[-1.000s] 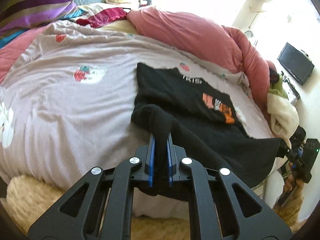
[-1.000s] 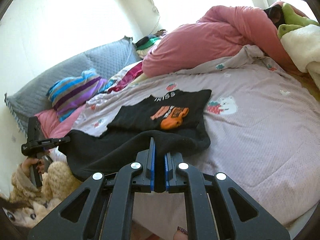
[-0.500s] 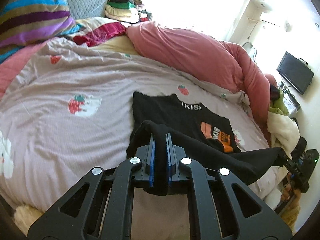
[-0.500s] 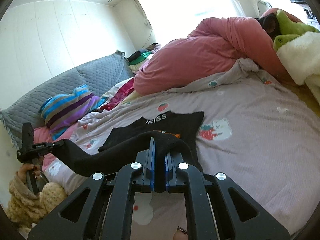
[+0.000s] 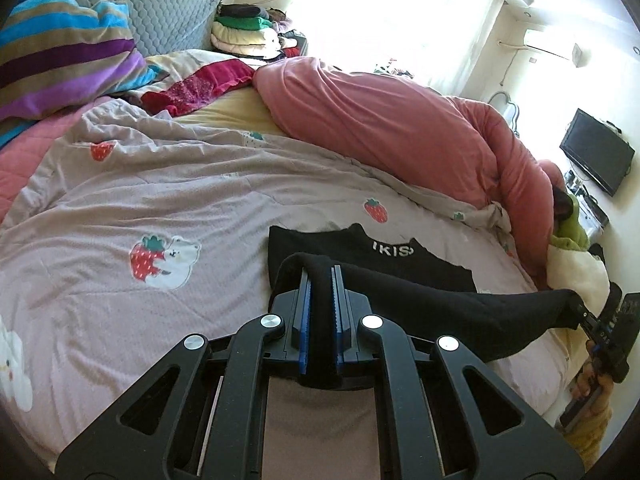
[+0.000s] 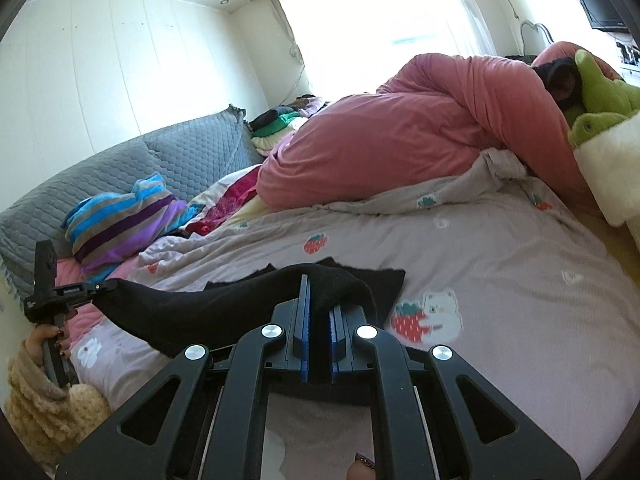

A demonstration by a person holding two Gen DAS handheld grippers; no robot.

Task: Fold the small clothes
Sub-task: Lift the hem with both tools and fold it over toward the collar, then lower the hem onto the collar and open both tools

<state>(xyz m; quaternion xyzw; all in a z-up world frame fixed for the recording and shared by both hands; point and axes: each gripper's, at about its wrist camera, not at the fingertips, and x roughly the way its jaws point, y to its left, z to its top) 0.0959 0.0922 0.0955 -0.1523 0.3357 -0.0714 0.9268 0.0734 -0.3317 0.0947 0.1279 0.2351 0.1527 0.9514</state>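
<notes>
A small black T-shirt with white lettering at its neck lies on the lilac strawberry-print bed cover. Its near hem is lifted off the bed and stretched between both grippers. My left gripper is shut on one hem corner. My right gripper is shut on the other corner. In the left wrist view the right gripper shows at the right edge, pinching the cloth. In the right wrist view the left gripper shows at the left, doing the same. The raised fold hides the shirt's orange print.
A rolled pink duvet lies across the far side of the bed. A striped pillow and grey headboard cushions sit at the head. Folded clothes are stacked behind. A green plush toy and white blanket lie at the foot.
Both grippers have carried the black hem up and forward over the shirt toward its neck. The orange print, visible earlier, is now covered by the raised fold.
</notes>
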